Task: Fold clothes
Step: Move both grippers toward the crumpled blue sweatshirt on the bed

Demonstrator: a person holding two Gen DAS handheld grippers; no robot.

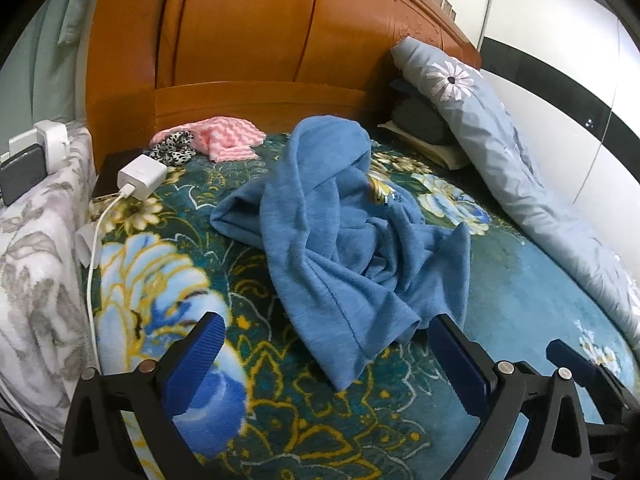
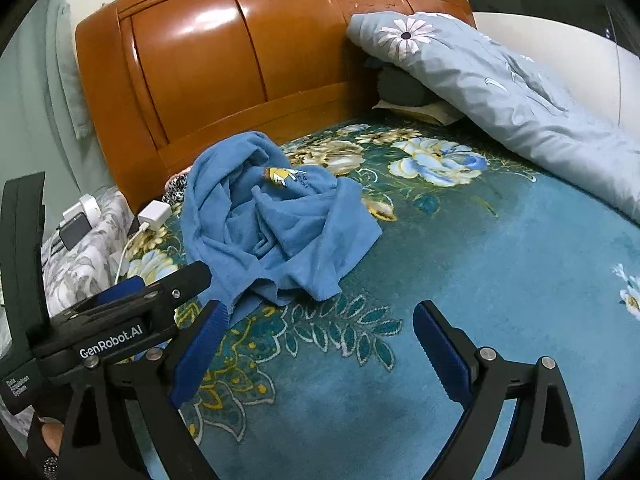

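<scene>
A blue garment (image 1: 332, 224) lies crumpled in a heap on the floral bedspread (image 1: 160, 264), with a small yellow print showing among its folds. In the right wrist view the same blue garment (image 2: 272, 224) sits ahead and to the left. My left gripper (image 1: 326, 328) is open, its blue pads on either side of the garment's near hem, nothing held. My right gripper (image 2: 320, 320) is open over bare bedspread (image 2: 460, 280), just short of the garment's near edge. The left gripper (image 2: 132, 300) also shows at the left of the right wrist view.
A wooden headboard (image 1: 240, 48) stands behind the bed. A rolled light-blue quilt (image 1: 500, 140) runs along the right side over dark pillows. A pink cloth (image 1: 228, 140), a spotted scrunchie (image 1: 172, 148) and a white charger (image 1: 140, 178) with its cable lie at the far left.
</scene>
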